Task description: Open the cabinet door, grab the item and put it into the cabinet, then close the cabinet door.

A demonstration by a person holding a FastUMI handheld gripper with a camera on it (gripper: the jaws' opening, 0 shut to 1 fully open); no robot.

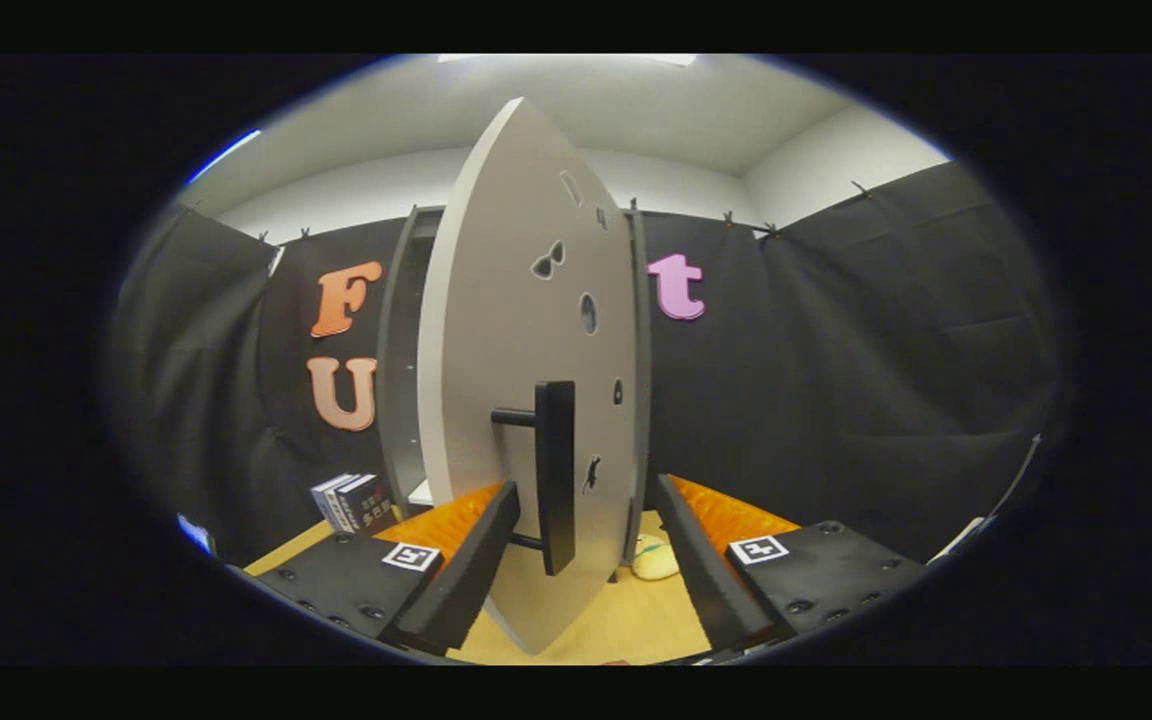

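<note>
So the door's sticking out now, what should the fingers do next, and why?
Probably swing the door a little wider. The fingers are open on either side of the black handle, not pressing it, and the door stands only part-way open, edge-on to the gripper. The opening into the cabinet looks narrow, so the pale item on the table would hardly fit through yet.

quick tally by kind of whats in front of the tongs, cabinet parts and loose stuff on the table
Cabinet door, ajar: 1
Black door handle, between the open tongs, untouched: 1
Books standing beside the cabinet: 1 small stack, number unclear
Pale rounded item on the table: 1
Total: 4 groups
</note>
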